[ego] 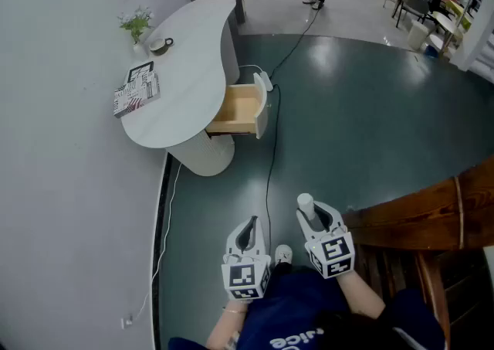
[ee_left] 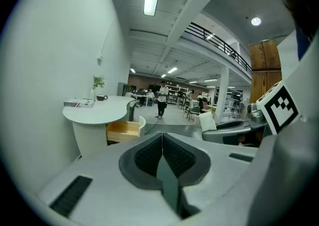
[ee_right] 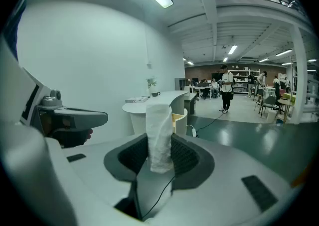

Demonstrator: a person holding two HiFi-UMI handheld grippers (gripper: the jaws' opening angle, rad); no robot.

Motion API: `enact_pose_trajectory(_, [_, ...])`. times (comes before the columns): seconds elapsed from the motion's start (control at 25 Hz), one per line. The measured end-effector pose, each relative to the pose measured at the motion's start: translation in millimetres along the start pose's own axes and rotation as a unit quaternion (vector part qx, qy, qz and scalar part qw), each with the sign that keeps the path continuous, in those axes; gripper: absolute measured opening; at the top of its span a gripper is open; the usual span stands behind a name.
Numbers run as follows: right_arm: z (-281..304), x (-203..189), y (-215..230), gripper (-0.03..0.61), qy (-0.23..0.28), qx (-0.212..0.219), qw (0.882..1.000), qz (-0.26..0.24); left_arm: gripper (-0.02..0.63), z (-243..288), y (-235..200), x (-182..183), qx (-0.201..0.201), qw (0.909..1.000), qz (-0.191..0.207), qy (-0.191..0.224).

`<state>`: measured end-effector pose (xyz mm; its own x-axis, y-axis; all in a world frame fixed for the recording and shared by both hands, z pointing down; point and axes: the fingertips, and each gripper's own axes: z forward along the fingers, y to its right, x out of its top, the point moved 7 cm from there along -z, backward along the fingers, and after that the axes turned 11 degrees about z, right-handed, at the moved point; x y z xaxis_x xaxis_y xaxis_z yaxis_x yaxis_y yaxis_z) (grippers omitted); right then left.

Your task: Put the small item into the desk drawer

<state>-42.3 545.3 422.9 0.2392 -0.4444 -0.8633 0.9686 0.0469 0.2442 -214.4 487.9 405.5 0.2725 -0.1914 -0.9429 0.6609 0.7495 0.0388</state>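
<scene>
Small white roll [ee_right: 159,132] stands upright, clamped between the right gripper [ego: 310,215] jaws, well apart from the open drawer [ego: 238,109]. Left gripper [ego: 247,231] jaws are pressed together, empty. Open floor [ego: 347,124] extends from the drawer front, and a cable [ego: 270,171] runs beside that edge.

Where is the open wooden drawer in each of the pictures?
Head view: the open wooden drawer is in the upper middle, sticking out of the desk's right side.
Left gripper view: the drawer is left of centre, just under the desk top.
Right gripper view: the drawer is near the centre, peeking out to the right of the white rolled item.
Shared landmark: the white curved desk, seen in all three views.
</scene>
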Motion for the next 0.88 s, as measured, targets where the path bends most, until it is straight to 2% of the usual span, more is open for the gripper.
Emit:
enact_pose_trajectory(0.4, [-7.9,-3.2,2.1,0.141,-0.009,-0.001,1.000,-0.011,0.006,-9.5,3.8,-4.2,0.019,0.9998,0.002,0.007])
enact_pose_trajectory(0.6, [0.3,1.3,3.4,0.144,-0.004,0.005,1.000,0.021,0.006,-8.5,-4.8,-4.9,0.028,0.9996,-0.007,0.004])
enact_pose_trajectory(0.88, [29.6,11.0,5.0,0.146,0.000,0.013,1.000,0.020,0.006,25.7,-28.0,-7.7,0.021,0.9997,-0.010,0.002])
